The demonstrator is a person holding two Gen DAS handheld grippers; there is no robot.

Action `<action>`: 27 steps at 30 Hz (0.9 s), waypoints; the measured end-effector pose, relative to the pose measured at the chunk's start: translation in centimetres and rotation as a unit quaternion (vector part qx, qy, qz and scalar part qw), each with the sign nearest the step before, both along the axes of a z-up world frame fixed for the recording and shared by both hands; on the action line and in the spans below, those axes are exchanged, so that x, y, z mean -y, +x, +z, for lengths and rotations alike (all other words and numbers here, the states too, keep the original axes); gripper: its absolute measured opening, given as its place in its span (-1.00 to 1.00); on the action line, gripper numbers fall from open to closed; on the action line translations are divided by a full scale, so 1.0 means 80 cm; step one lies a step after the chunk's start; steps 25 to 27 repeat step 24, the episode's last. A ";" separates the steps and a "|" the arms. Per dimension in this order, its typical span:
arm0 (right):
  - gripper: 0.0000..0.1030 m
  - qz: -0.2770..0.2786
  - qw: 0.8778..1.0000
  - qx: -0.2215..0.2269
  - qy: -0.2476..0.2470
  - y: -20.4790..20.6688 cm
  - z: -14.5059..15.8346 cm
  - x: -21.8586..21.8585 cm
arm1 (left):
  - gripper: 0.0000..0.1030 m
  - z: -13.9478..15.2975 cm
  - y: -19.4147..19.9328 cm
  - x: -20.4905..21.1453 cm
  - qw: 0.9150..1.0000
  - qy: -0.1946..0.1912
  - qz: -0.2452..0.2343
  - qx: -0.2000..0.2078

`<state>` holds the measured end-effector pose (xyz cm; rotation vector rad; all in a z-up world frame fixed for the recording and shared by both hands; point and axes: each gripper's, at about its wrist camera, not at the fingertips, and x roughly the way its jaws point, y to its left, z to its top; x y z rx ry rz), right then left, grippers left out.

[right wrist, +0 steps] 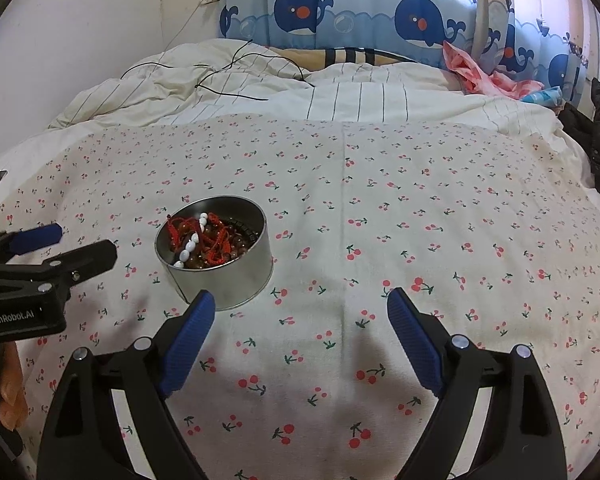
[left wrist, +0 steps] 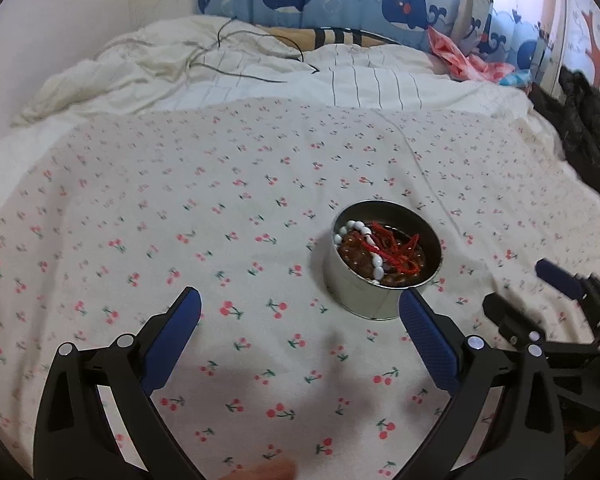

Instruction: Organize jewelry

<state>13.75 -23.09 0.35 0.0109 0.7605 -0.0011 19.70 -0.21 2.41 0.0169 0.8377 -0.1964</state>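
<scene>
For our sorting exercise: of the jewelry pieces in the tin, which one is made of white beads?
The white bead bracelet draped across the pile in the tin; the others are red cord and brown beads.

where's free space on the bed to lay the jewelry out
Free: the cherry sheet right of the tin, up to the striped quilt, and the sheet left of the tin in the left wrist view. Crowded: the tin, full of beads and red cord, with the open left tongs and right tongs just before it.
</scene>
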 end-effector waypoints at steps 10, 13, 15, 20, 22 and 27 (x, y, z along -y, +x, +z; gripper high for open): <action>0.64 -0.002 1.000 0.006 0.005 -0.002 0.002 0.000 | 0.85 0.004 -0.007 -0.011 0.999 -0.005 0.024 0.037; 0.64 -0.003 1.000 0.006 0.005 -0.002 0.003 0.000 | 0.86 -0.001 -0.002 -0.011 1.000 -0.009 0.025 0.016; 0.64 -0.003 1.000 0.006 0.005 -0.002 0.003 0.000 | 0.85 -0.005 0.004 -0.012 0.999 -0.014 0.027 -0.009; 0.64 -0.004 1.000 0.006 0.006 -0.002 0.004 0.002 | 0.85 -0.013 0.007 -0.013 0.999 -0.013 0.028 -0.027; 0.64 -0.003 1.000 0.005 0.005 -0.002 0.003 0.001 | 0.85 -0.013 0.005 -0.009 0.999 -0.004 0.025 -0.024; 0.66 -0.003 1.000 0.005 0.004 -0.002 0.003 0.001 | 0.85 -0.013 0.003 -0.005 1.000 0.009 0.021 -0.020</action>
